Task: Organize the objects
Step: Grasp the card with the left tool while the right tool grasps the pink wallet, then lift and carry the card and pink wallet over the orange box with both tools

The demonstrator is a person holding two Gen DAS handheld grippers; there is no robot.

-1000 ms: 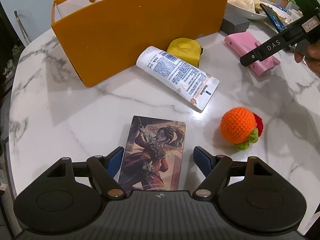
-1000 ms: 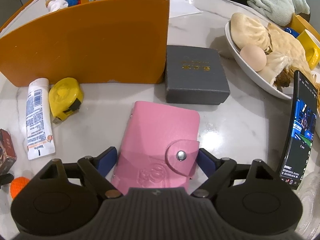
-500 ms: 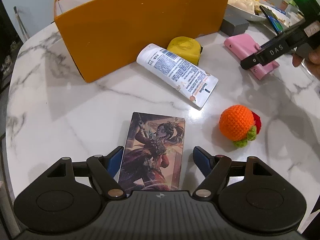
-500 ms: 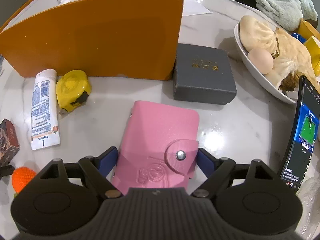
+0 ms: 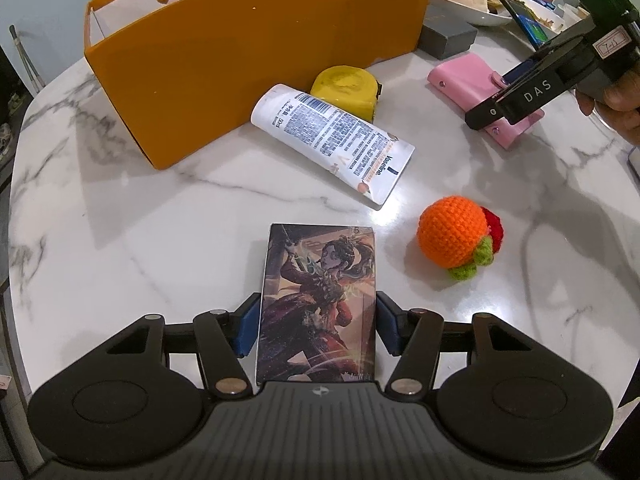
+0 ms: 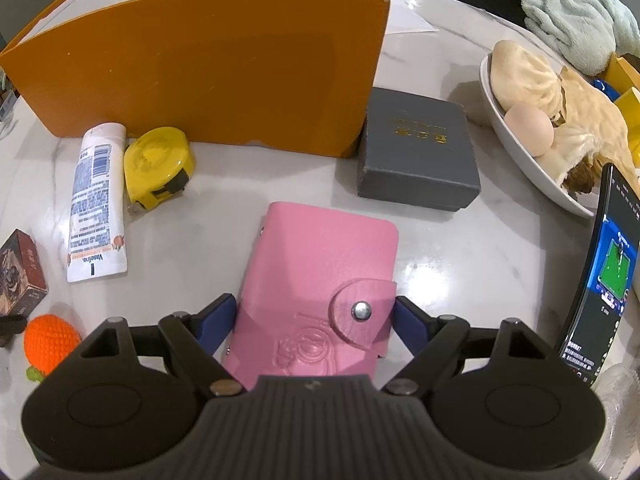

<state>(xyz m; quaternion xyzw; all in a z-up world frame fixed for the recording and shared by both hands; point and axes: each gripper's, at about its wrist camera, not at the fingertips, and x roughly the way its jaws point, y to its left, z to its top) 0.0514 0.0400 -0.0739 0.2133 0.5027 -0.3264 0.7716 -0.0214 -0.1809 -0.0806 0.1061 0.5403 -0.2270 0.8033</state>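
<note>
An illustrated card box (image 5: 318, 280) lies flat on the marble table (image 5: 140, 220). It sits between the blue pads of my left gripper (image 5: 317, 328), whose jaws are closing and press on its long sides. A pink snap wallet (image 6: 320, 264) lies flat between the fingers of my right gripper (image 6: 314, 316). Those pads stand right at its side edges without visibly squeezing it, so that gripper is open. An orange storage box (image 6: 200, 72) with small toys inside stands behind both.
A white lotion tube (image 5: 332, 140), a yellow tape measure (image 5: 344, 84) and a crocheted orange (image 5: 454, 232) lie between the two grippers. A grey box (image 6: 416, 148), a bowl of buns (image 6: 516, 136) and an upright phone (image 6: 604, 264) stand to the right.
My left gripper's jaws have come in from well clear of the card box to its sides. The right gripper holds its place over the wallet, its pads slightly nearer the edges.
</note>
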